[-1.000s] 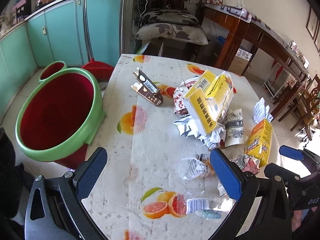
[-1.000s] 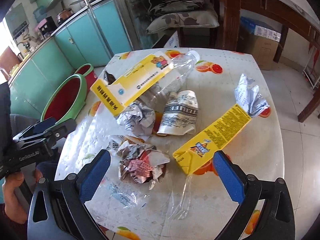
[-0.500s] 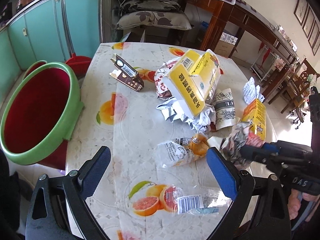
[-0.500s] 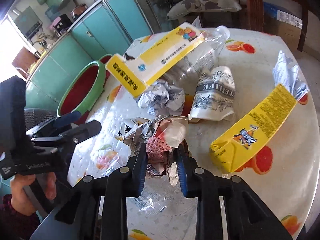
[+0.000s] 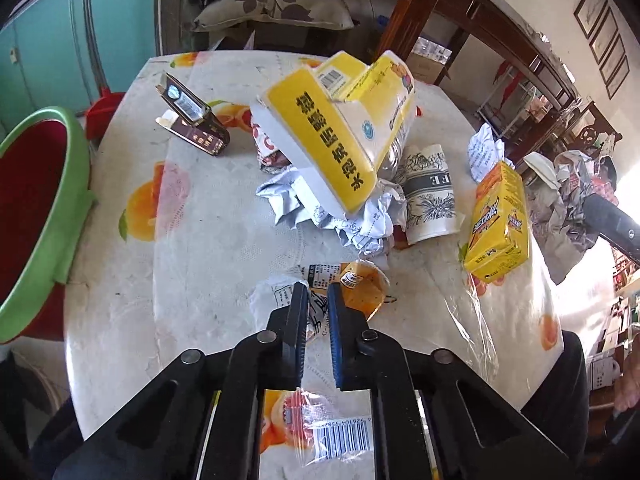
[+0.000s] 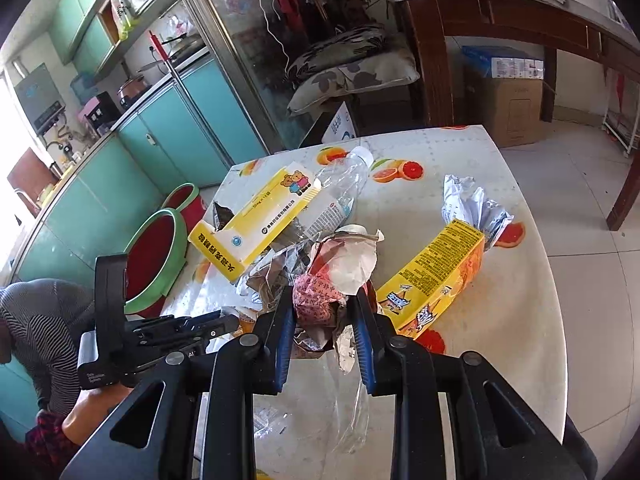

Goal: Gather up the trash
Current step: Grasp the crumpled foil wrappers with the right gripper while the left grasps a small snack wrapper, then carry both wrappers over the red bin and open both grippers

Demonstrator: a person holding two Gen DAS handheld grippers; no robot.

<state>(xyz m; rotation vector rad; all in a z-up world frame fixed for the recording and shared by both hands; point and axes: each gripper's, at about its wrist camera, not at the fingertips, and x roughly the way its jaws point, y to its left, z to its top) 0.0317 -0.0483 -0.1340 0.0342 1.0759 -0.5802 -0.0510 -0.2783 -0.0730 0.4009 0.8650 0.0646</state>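
Trash litters a table with a fruit-print cloth (image 5: 200, 240). My left gripper (image 5: 318, 300) is shut on a crumpled white and orange snack wrapper (image 5: 360, 284) lying on the table. My right gripper (image 6: 324, 304) is shut on a crumpled wad of red and white paper (image 6: 332, 276), held above the table; the wad also shows at the right of the left wrist view (image 5: 568, 192). A green-rimmed red bin (image 5: 36, 216) stands left of the table, also in the right wrist view (image 6: 154, 256).
On the table lie a big yellow box (image 5: 340, 136), a paper cup (image 5: 430, 196), a small yellow carton (image 5: 498, 220), a brown box (image 5: 192, 120), a clear bottle (image 6: 340, 196), crumpled paper (image 6: 472, 204) and a barcoded clear wrapper (image 5: 336, 436). Teal cabinets (image 6: 180, 136) stand behind.
My left gripper moved forward and closed on the snack wrapper. My right gripper, open a second ago, closed on the paper wad and lifted it off the table.
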